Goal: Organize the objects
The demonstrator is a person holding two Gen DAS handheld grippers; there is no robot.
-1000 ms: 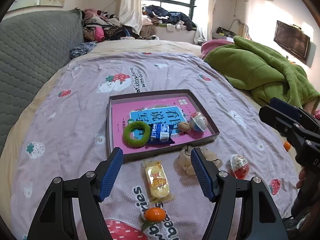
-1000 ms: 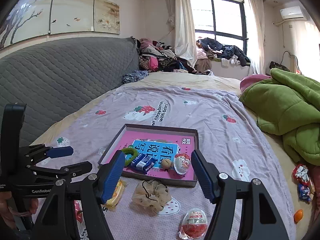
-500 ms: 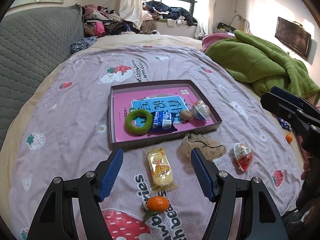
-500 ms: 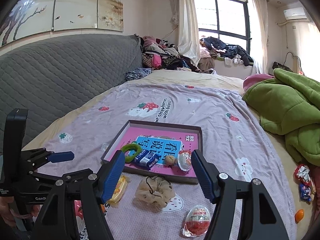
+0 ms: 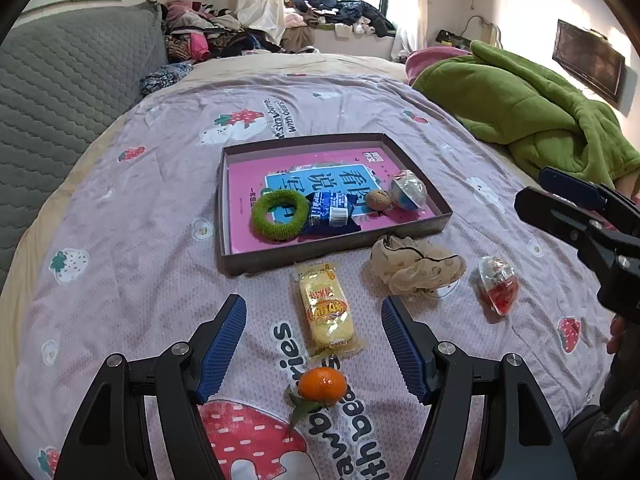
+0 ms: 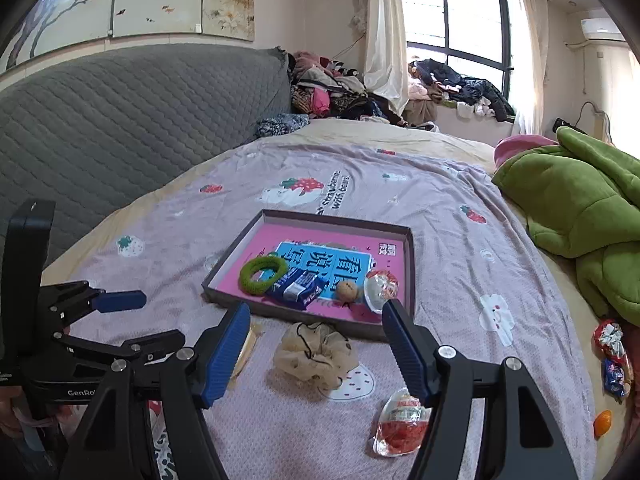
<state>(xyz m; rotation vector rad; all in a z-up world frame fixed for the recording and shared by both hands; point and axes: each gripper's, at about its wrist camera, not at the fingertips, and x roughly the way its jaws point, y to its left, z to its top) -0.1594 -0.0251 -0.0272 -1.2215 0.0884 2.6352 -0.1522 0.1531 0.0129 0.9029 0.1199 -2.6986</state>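
1. Broadly, the bed (image 5: 120, 184) under its strawberry-print cover carried everything, and the shallow box (image 5: 240, 268) lay flat in the middle of it, already holding a green ring (image 5: 280, 216), a blue packet (image 5: 331, 210), a walnut (image 5: 379, 200) and a capsule toy (image 5: 408, 194).
2. Four things lay outside the box on the near side: a beige scrunchie (image 5: 416, 266), a yellow snack pack (image 5: 328, 312), a red capsule egg (image 5: 498, 290) and a small orange (image 5: 322, 385).
3. The left hand-held gripper (image 5: 314, 344) hung above the cover, its jaws spread wide and empty, with the snack pack directly ahead between the blue pads.
4. That pack's long axis ran away from the camera toward the box, so the jaws already stood across its narrow width.
5. The right hand-held gripper (image 6: 316, 344), likewise wide and empty, faced the scrunchie (image 6: 316, 356), with the egg (image 6: 400, 428) just beside its right finger.
6. Judging by this, the left one was nearer the snack pack and orange; the right was nearer the scrunchie and egg.
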